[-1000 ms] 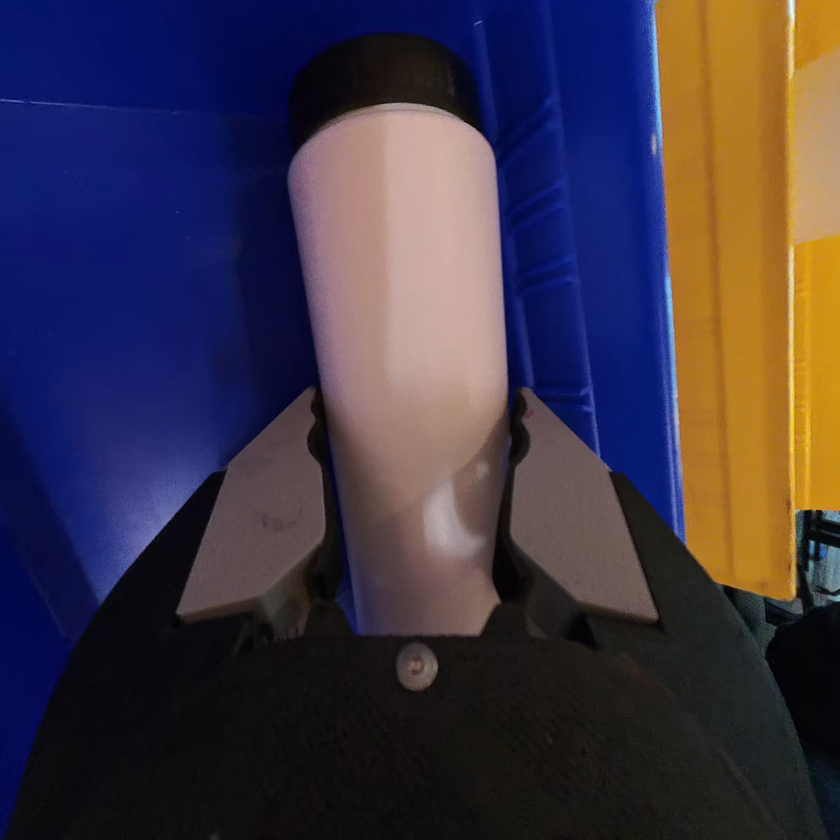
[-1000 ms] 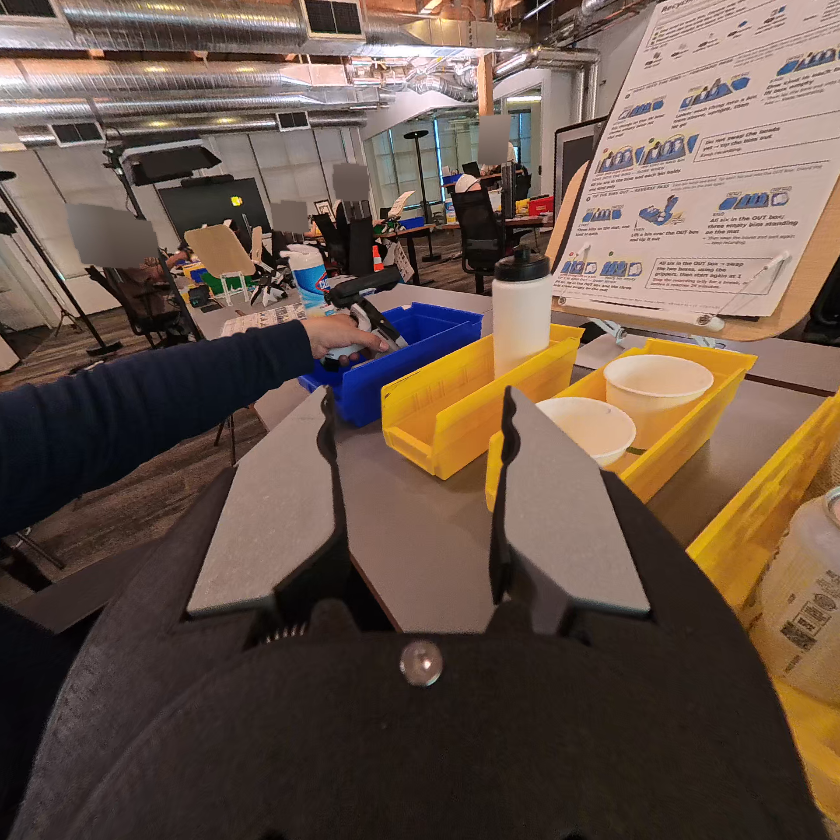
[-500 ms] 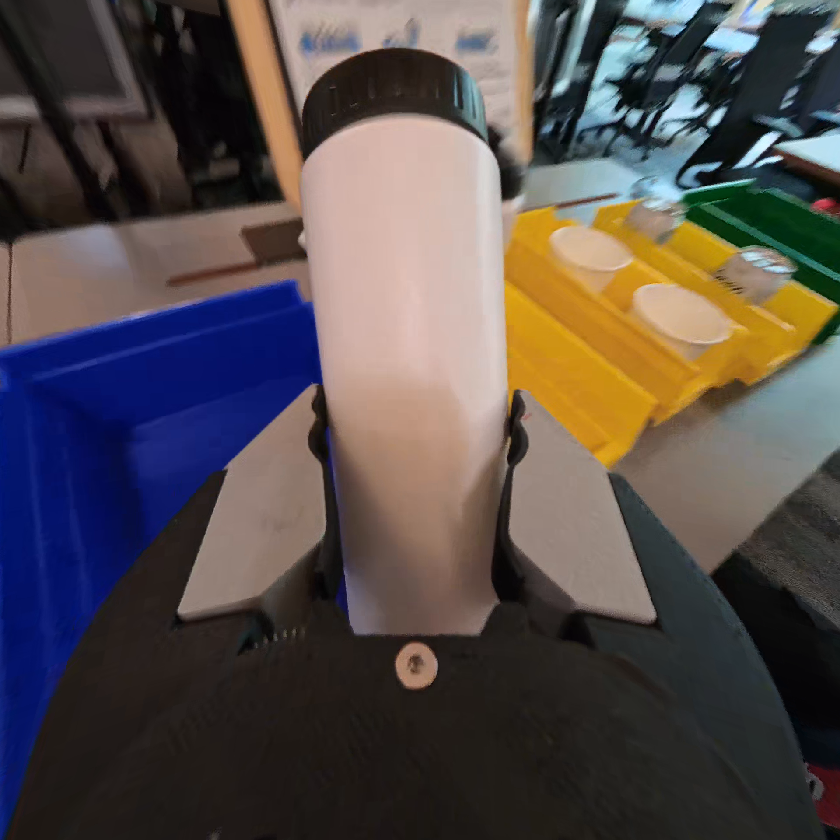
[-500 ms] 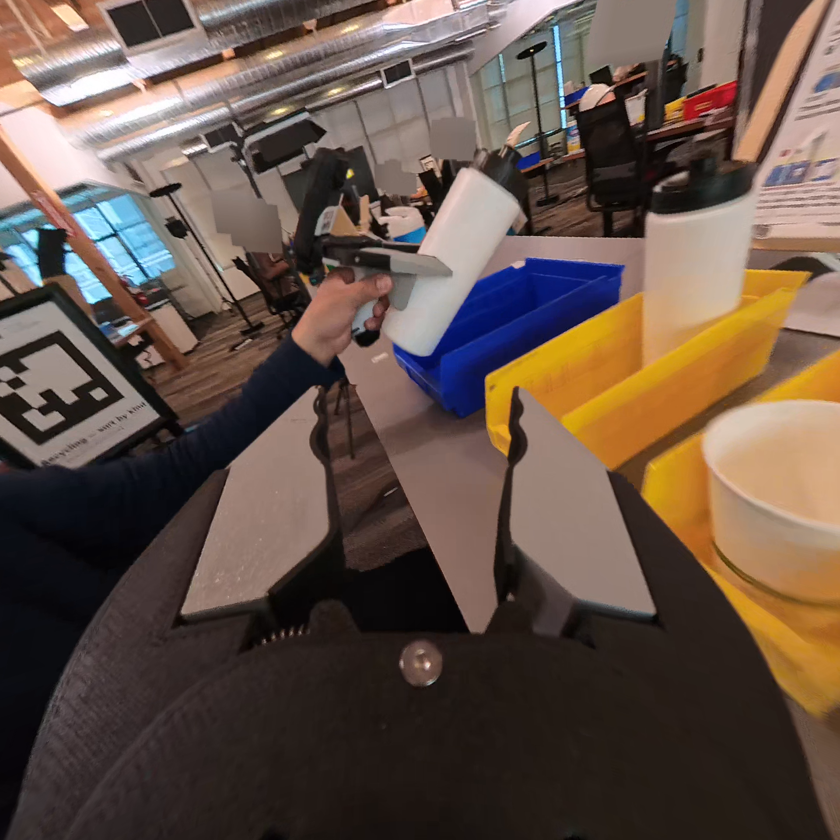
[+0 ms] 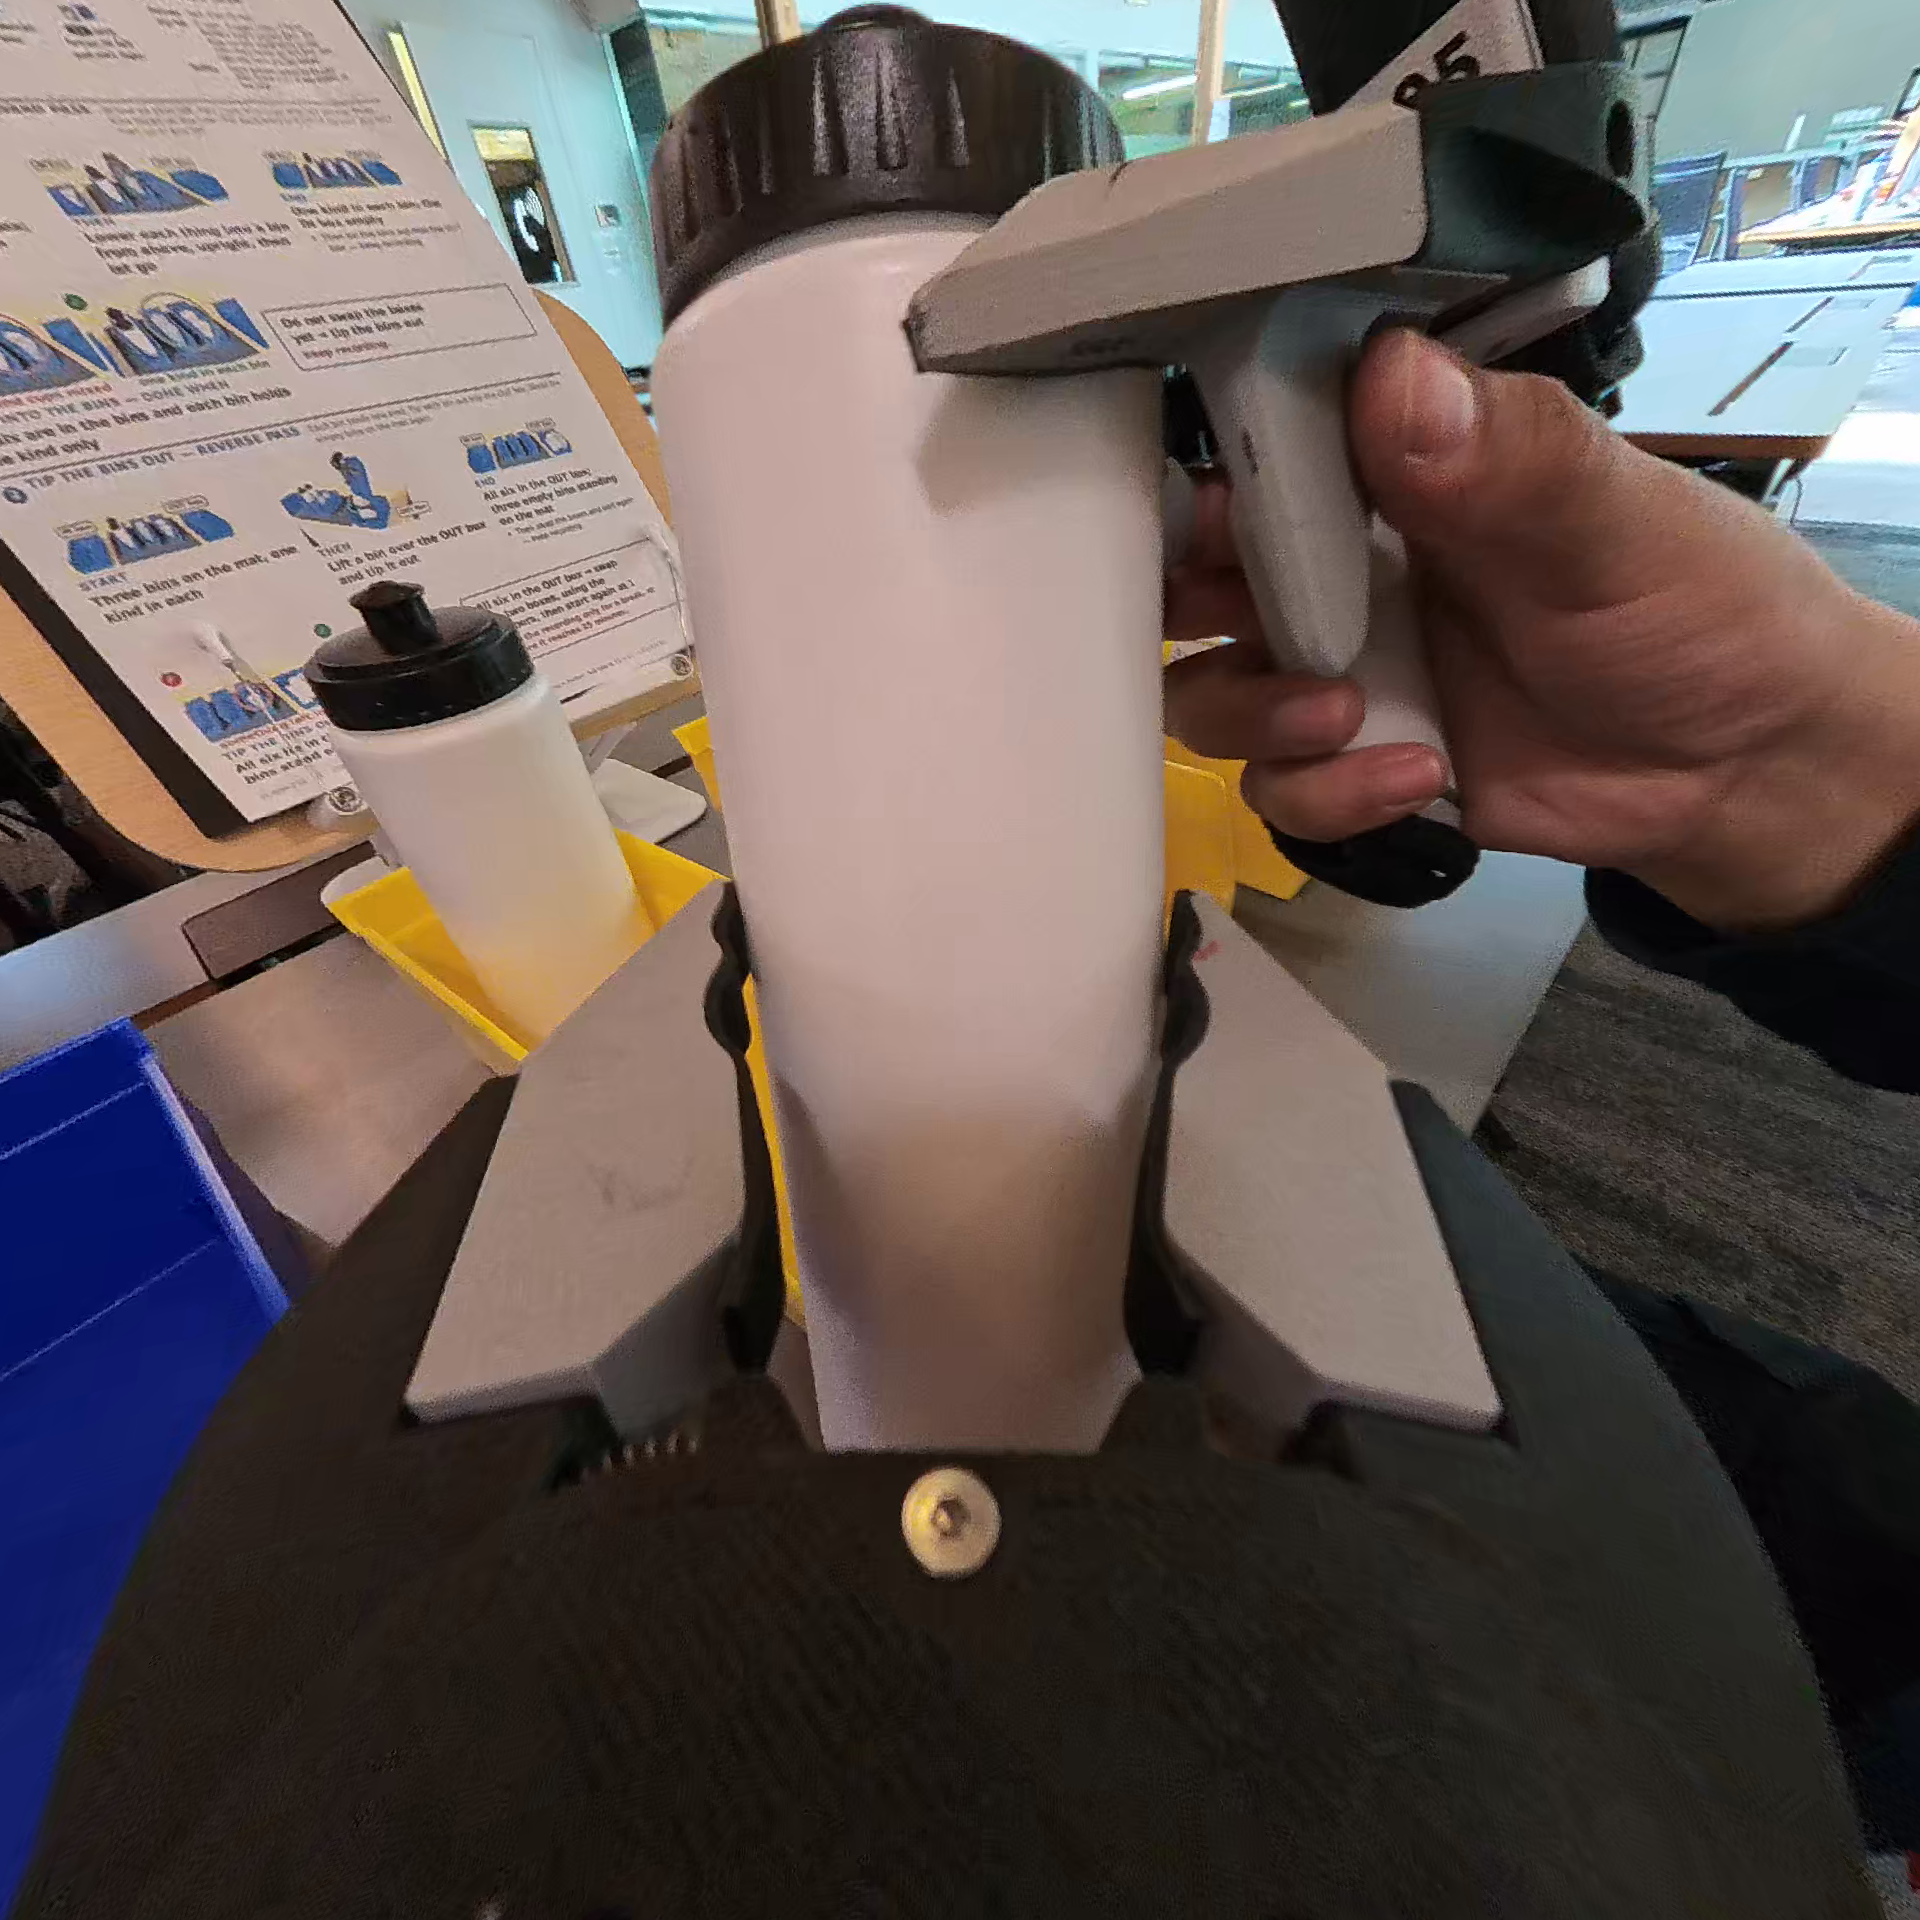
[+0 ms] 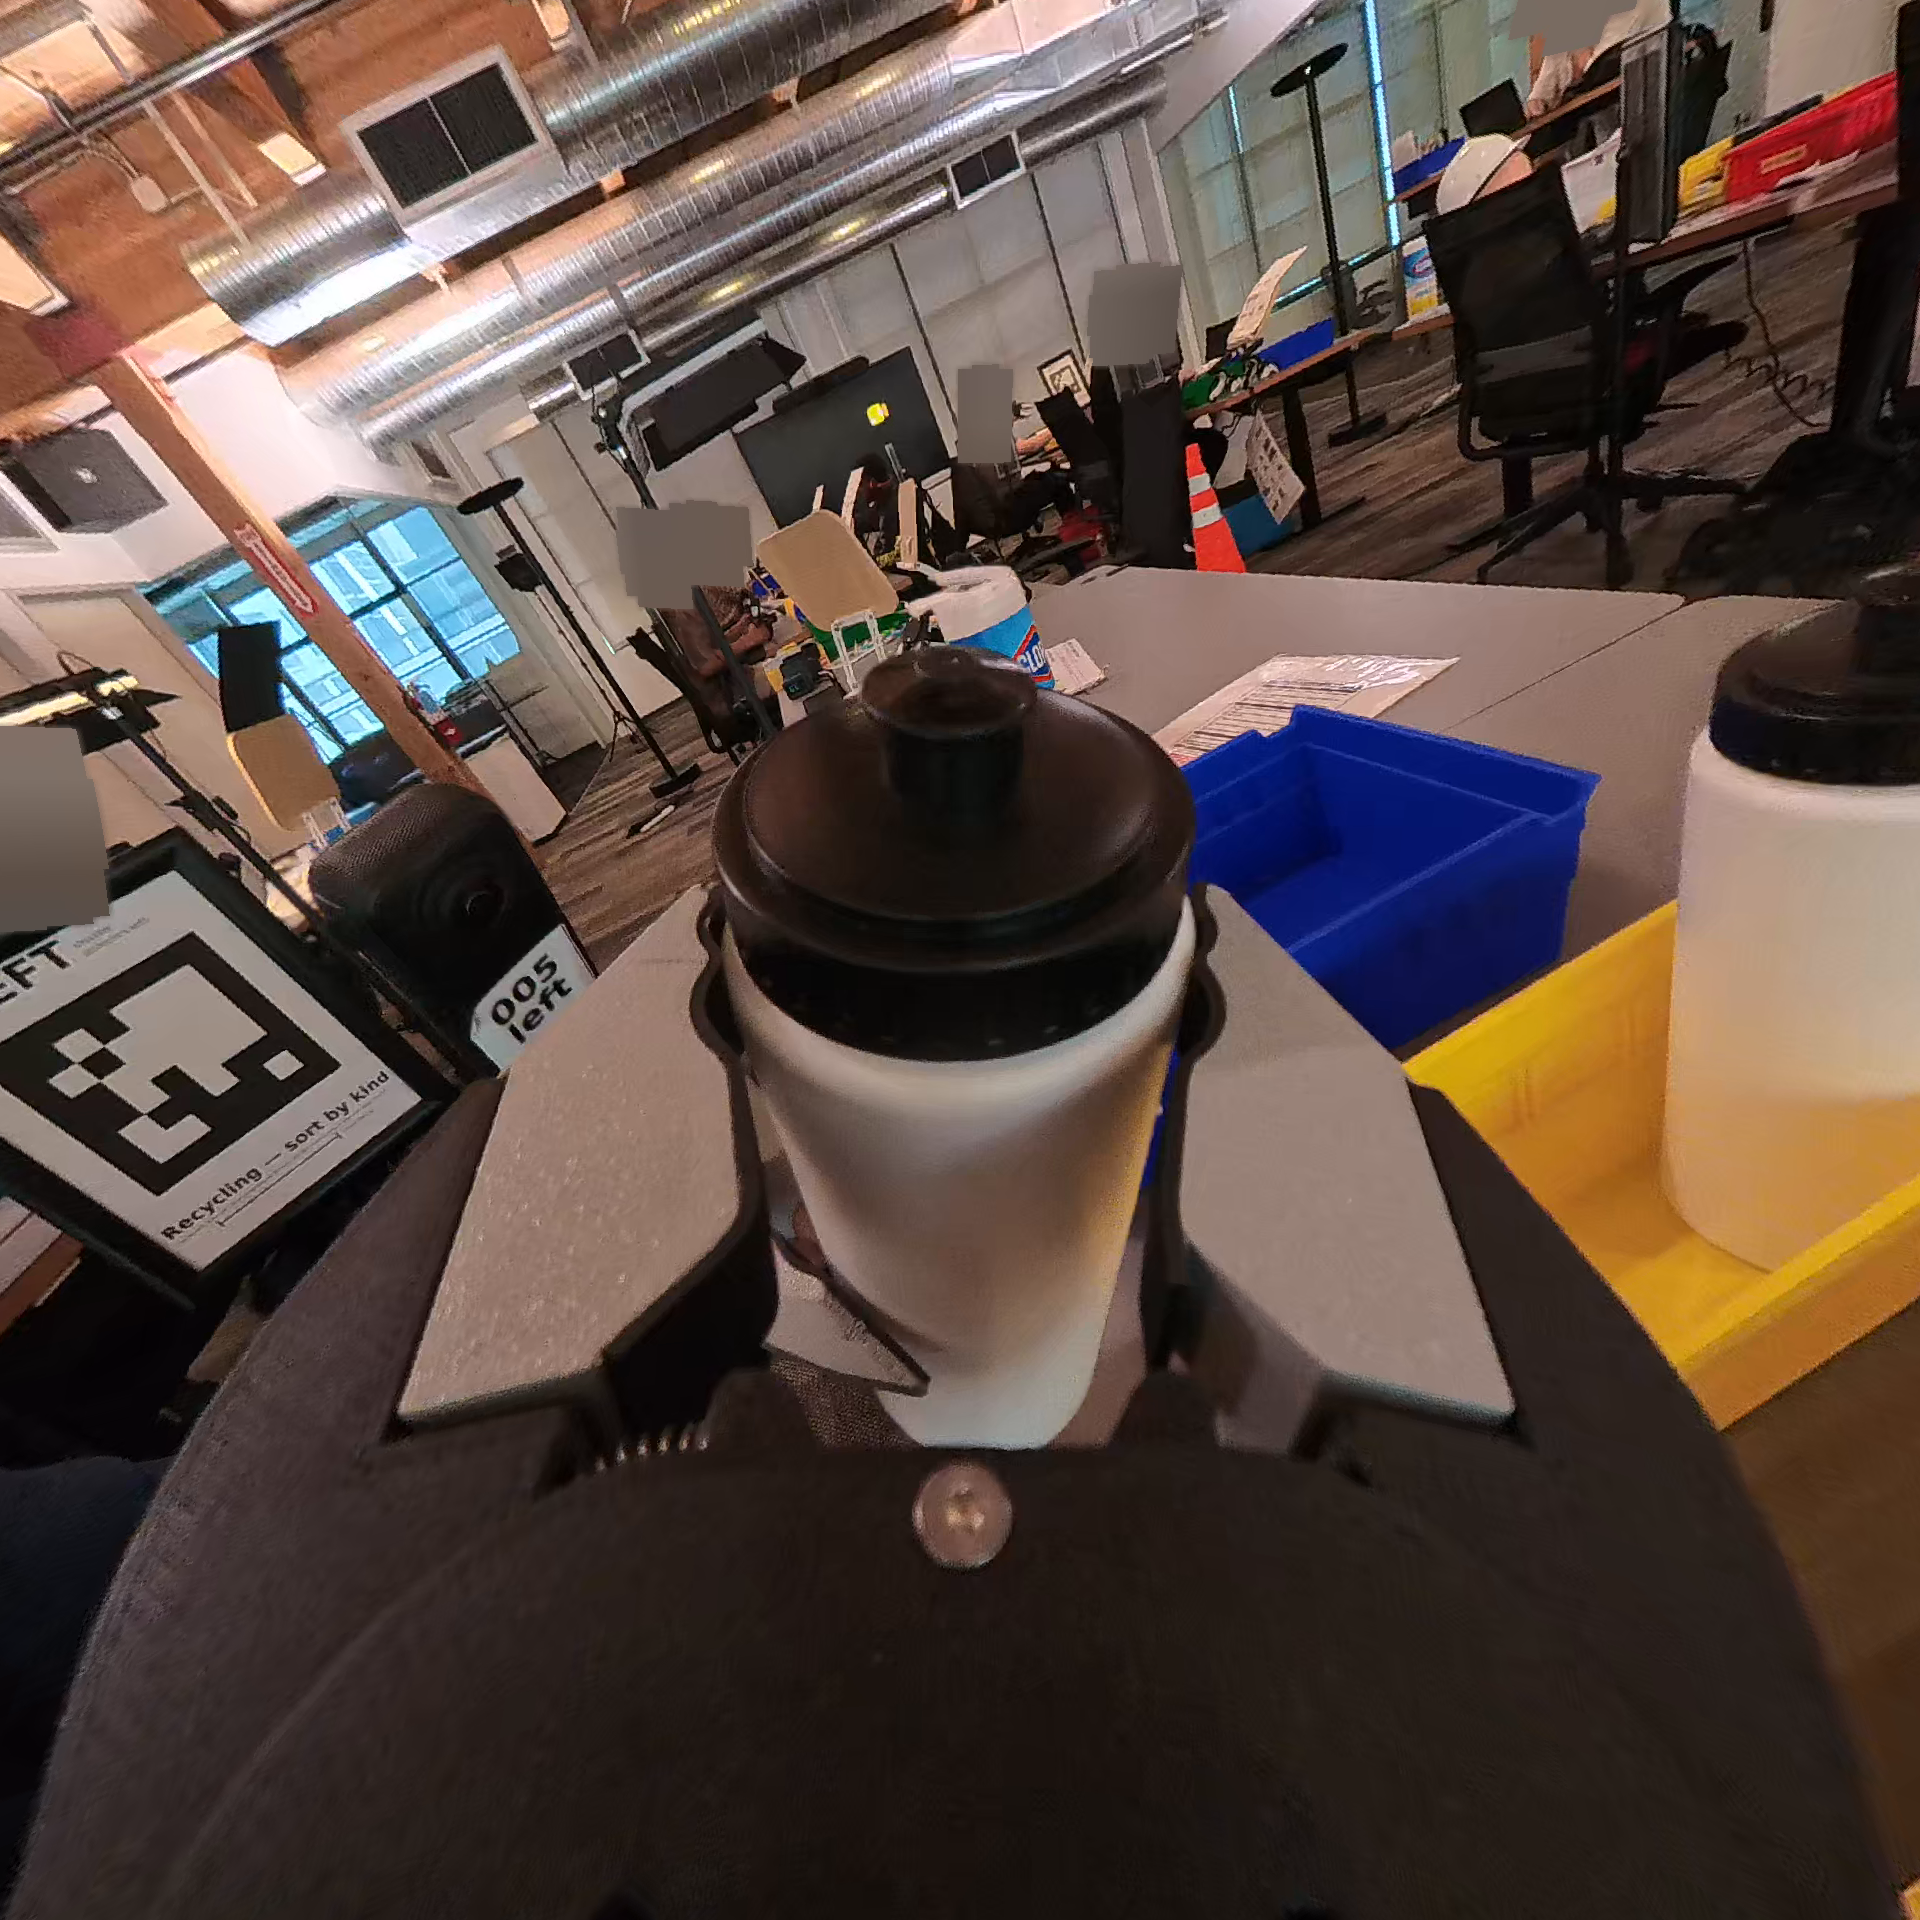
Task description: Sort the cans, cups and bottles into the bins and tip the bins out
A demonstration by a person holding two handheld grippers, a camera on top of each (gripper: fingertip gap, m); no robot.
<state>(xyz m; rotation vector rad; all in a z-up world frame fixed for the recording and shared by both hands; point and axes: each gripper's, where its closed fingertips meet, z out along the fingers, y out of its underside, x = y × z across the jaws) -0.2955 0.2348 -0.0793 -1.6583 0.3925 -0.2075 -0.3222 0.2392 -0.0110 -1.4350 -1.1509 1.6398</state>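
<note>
A white bottle (image 5: 935,727) with a black cap is upright in my left gripper (image 5: 951,935), which is shut on its lower half. My right gripper (image 6: 956,935) has its jaws against both sides of the same bottle (image 6: 956,1195) just under the cap. One of its grey fingers (image 5: 1164,249) lies across the bottle's top in the left wrist view, held by a hand (image 5: 1610,644). A second white bottle (image 5: 478,831) stands in a yellow bin (image 5: 416,935); it also shows at the right of the right wrist view (image 6: 1797,987).
An empty blue bin (image 6: 1403,883) sits behind the yellow bin (image 6: 1558,1122) on the grey table; its edge shows at the left of the left wrist view (image 5: 104,1247). An instruction board (image 5: 260,416) stands behind the bins. A marker sign (image 6: 177,1070) is at the left.
The left gripper lifted the bottle out of the blue bin and carried it right. The right gripper swung to it and now sits around the bottle under the cap.
</note>
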